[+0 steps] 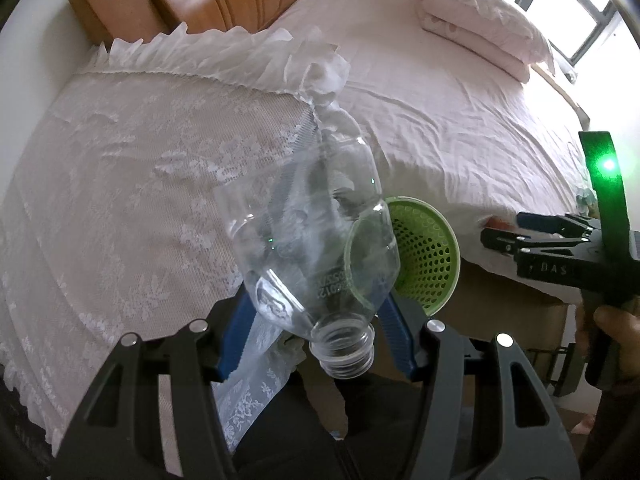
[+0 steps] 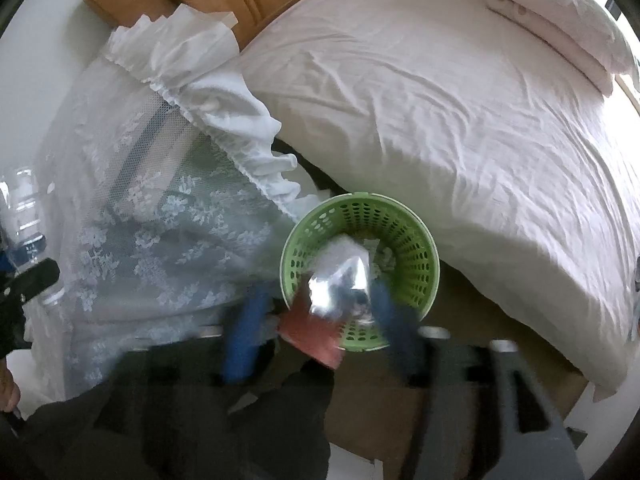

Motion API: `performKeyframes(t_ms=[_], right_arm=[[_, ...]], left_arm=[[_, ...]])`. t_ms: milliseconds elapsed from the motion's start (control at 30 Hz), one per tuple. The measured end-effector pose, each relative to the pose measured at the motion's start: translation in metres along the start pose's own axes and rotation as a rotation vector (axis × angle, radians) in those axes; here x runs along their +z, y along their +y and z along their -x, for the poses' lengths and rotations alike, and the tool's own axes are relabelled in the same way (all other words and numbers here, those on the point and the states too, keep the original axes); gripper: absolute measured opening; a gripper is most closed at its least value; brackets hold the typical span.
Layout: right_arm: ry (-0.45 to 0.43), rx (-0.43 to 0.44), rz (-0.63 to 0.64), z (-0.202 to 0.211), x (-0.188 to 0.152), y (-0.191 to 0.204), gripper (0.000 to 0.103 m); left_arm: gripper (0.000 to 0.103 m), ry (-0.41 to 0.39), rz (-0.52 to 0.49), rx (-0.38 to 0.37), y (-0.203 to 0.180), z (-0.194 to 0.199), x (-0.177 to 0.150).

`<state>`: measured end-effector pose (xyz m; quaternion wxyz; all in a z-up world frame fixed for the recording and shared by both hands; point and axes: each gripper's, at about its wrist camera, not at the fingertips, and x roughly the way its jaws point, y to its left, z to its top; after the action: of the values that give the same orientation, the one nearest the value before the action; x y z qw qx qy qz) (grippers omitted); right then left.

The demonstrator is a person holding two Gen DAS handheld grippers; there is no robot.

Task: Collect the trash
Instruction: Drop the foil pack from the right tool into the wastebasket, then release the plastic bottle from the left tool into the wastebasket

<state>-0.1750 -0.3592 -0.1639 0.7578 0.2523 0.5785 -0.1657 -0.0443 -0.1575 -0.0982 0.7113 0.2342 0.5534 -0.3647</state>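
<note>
Basket: green perforated basket stood on the floor between the lace-covered stand and the bed, rim just below the mattress edge; seen again in the left wrist view behind the bottle.
Basket contents: a silvery crumpled wrapper sat over the near side of the mouth, with pale scraps of litter behind it; blur hid whether the wrapper was resting in the basket or not.
Red item: a flat red piece lay at the basket's near rim, partly outside it; what it was, not legible.
Left hand-held gripper: about half open, blue pads pressed on both sides of a clear, uncapped plastic bottle, neck toward the camera.
Bottle contents: looked empty.
Right hand-held gripper: motion-blurred, jaws spread wide over the basket, blue fingers either side of the wrapper and apart from it.
Lace cover: white floral lace with a frilled edge, draped beside the bed.
Bedding: folded quilt at the far end of the bed.
</note>
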Motion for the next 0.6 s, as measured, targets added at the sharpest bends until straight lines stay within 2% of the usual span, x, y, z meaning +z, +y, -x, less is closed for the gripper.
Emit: performKeyframes(t_ms=[33, 133, 467, 600], right_arm=[[0.001, -0.004, 0.002, -0.001, 0.000, 0.001, 0.088], [0.008, -0.018, -0.007, -0.005, 0.000, 0.002, 0.094], [0.011, -0.029, -0.063, -0.003, -0.005, -0.020, 0.096], [0.006, -0.037, -0.087, 0.000, -0.009, -0.031, 0.098]], left_arm=[[0.057, 0.001, 0.000, -0.001, 0.000, 0.000, 0.000], [0.057, 0.004, -0.005, -0.002, -0.001, -0.001, -0.001], [0.057, 0.025, -0.055, -0.013, -0.019, -0.009, -0.002], [0.057, 0.043, -0.106, -0.037, -0.040, -0.019, 0.004]])
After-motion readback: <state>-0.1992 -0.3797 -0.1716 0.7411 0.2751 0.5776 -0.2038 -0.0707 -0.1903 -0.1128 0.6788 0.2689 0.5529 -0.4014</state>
